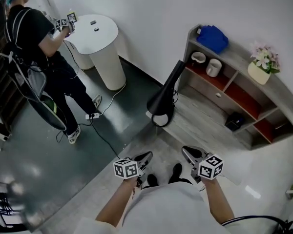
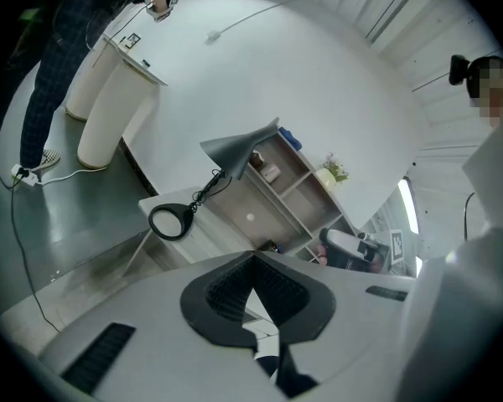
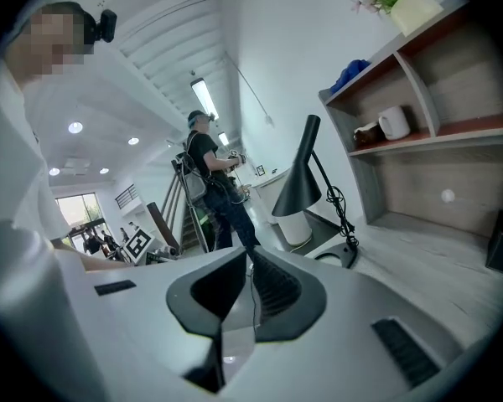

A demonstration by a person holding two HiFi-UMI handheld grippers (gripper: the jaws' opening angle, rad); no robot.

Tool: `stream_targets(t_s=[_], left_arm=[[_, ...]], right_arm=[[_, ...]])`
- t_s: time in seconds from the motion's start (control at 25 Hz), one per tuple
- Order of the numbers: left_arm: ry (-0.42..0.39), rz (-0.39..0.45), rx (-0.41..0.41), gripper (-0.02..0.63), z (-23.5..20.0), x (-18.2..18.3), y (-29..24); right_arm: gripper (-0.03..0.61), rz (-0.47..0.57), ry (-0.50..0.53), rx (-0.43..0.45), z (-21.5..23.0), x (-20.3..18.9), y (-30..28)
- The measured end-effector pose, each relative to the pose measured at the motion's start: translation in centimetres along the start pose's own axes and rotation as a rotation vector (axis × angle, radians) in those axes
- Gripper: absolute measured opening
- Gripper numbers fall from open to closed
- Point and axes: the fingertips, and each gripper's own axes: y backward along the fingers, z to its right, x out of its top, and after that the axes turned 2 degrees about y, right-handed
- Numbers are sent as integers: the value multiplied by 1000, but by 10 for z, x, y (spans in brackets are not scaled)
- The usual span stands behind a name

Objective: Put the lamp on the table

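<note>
Jaws of the left gripper [image 1: 144, 158]: pressed together, nothing between them. Jaws of the right gripper [image 1: 187, 153]: likewise together and empty. The lamp [image 1: 164, 95] stands upright on the low base board of the shelf unit [image 1: 244, 89], well ahead of both grippers. Its shade hides part of the stem. White mug [image 1: 214, 67] on an upper shelf: contents not visible. Pot [image 1: 259, 73] on top holds flowers [image 1: 264, 56].

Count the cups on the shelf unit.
2: darker cup and white cup, side by side in the shelf compartment below the blue bag. Others may be hidden.
</note>
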Motion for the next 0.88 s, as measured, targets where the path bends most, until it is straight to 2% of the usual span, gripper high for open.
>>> stream_targets(t_s=[0.32, 0.52, 0.88], left_arm=[[-74, -45, -78, 10, 23, -2, 19], [-152, -16, -126, 11, 52, 1, 25], [-133, 9, -117, 11, 77, -8, 14]], right_arm=[[27, 19, -19, -51, -18, -23, 6], [26, 28, -29, -16, -24, -29, 22], [26, 57, -62, 23, -19, -23, 49]])
